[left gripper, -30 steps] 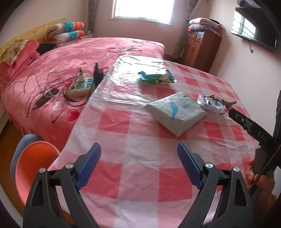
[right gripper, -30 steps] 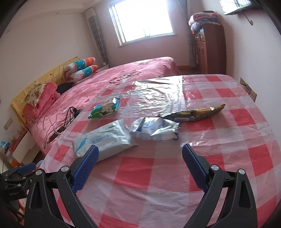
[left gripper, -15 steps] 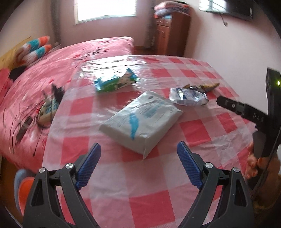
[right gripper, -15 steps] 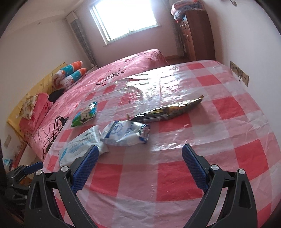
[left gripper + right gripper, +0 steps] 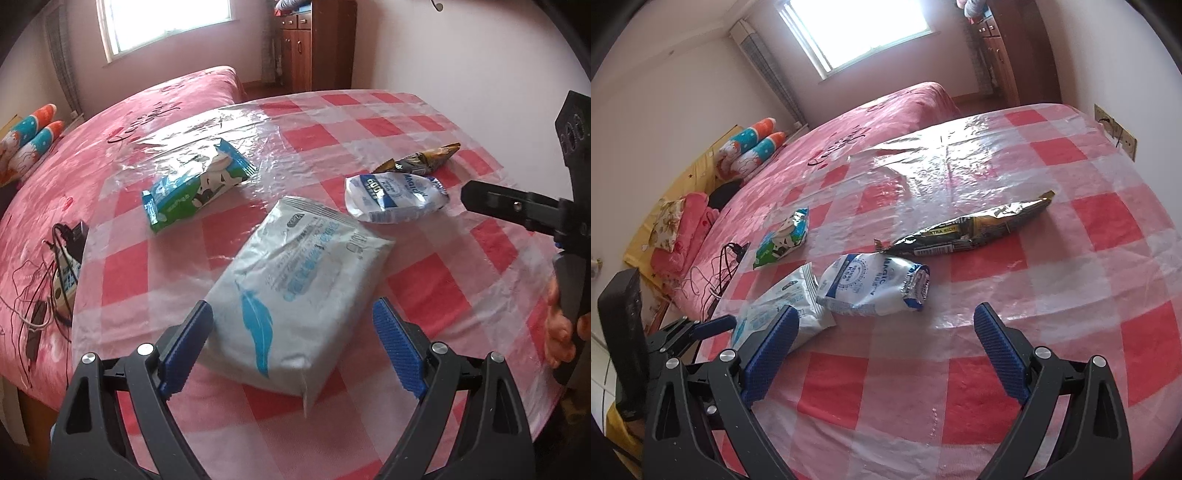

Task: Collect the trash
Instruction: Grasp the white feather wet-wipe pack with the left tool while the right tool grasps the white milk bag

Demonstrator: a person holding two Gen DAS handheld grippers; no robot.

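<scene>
A grey-white tissue pack (image 5: 303, 273) with a blue feather print lies on the red-checked tablecloth (image 5: 424, 288). My left gripper (image 5: 291, 319) is open, and the pack's near end lies between its blue pads without touching them. Beyond the pack lie a crumpled white-and-blue bag (image 5: 391, 199), a gold-and-black wrapper (image 5: 421, 162) and a green-and-blue packet (image 5: 195, 188). My right gripper (image 5: 886, 323) is open just short of the white-and-blue bag (image 5: 875, 288), with the gold wrapper (image 5: 975, 230) farther back. One of its fingers (image 5: 509, 208) shows at the right of the left wrist view.
A bed with a pink cover (image 5: 129, 122) adjoins the table's left side. On it lie a power strip with tangled cables (image 5: 66, 273) and pillows (image 5: 750, 151). A wooden dresser (image 5: 314, 44) stands at the back wall. A wall socket (image 5: 1115, 133) sits by the table's far right edge.
The left gripper has swung right and come up to the tissue pack, which now lies between its pads. The right gripper has moved closer to the white-and-blue bag. Both stay open.
</scene>
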